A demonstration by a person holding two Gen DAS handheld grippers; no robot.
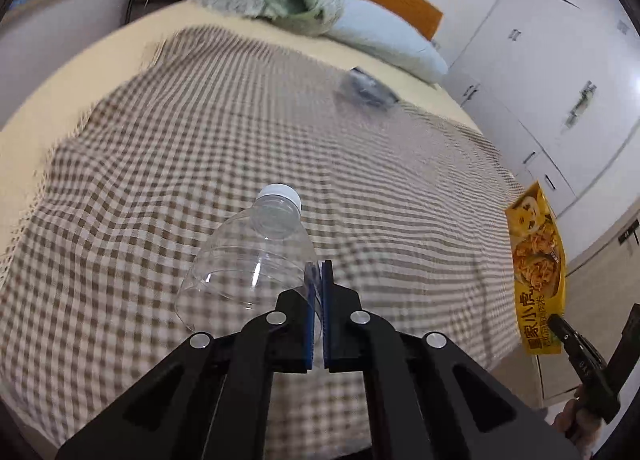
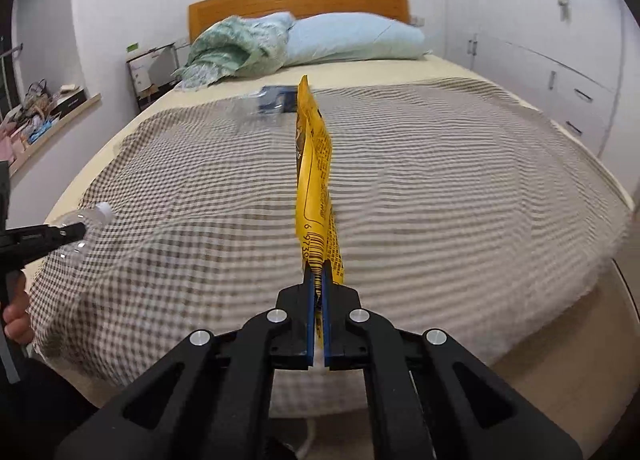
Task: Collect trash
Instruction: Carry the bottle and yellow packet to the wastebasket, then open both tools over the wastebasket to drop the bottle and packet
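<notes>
We had the left gripper (image 1: 317, 272) pinching a clear bottle (image 1: 256, 252), the right gripper (image 2: 317, 272) pinching a yellow packet (image 2: 314, 179), both above the bed (image 2: 440, 179)

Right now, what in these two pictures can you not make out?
- Dark blue thing near the pillow: blurred in both views, so unidentifiable.
- Clear bottle: its base sits behind the left gripper in the left wrist view.
- Yellow packet: edge-on in the right wrist view, its front unseen; the right gripper covers its lower end.
</notes>
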